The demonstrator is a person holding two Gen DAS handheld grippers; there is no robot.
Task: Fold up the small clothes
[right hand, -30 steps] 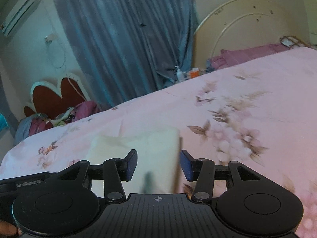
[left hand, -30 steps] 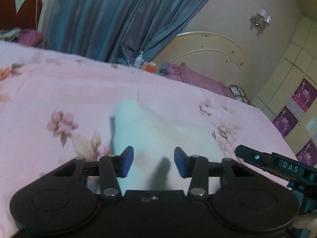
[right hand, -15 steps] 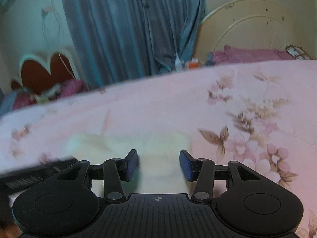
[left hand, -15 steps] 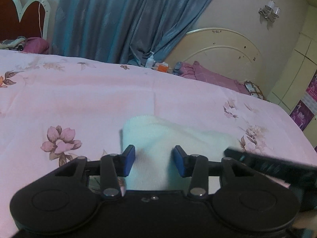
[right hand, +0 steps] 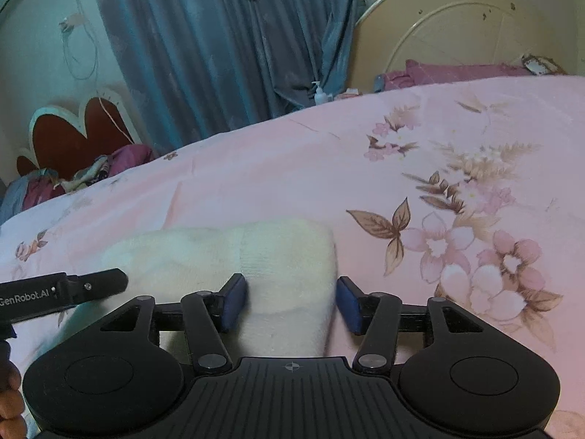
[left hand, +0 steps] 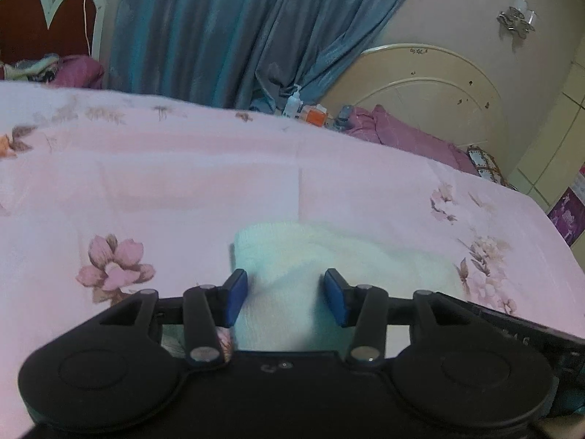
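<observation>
A small white knitted garment lies flat on the pink floral bedsheet. My left gripper is open, its blue pads either side of the garment's left end, low over it. In the right wrist view the same garment lies in front of my right gripper, which is open over the garment's right end. The left gripper's black body shows at the left edge there. The right gripper's body shows at the right in the left wrist view.
Blue curtains hang behind the bed. A cream headboard and purple bedding lie at the far right. Bottles and an orange box stand past the bed's far edge. A heart-shaped red headboard with heaped clothes stands at the left.
Both grippers have dropped and levelled out closer to the garment, which now sits between each pair of pads. Both stayed open.
</observation>
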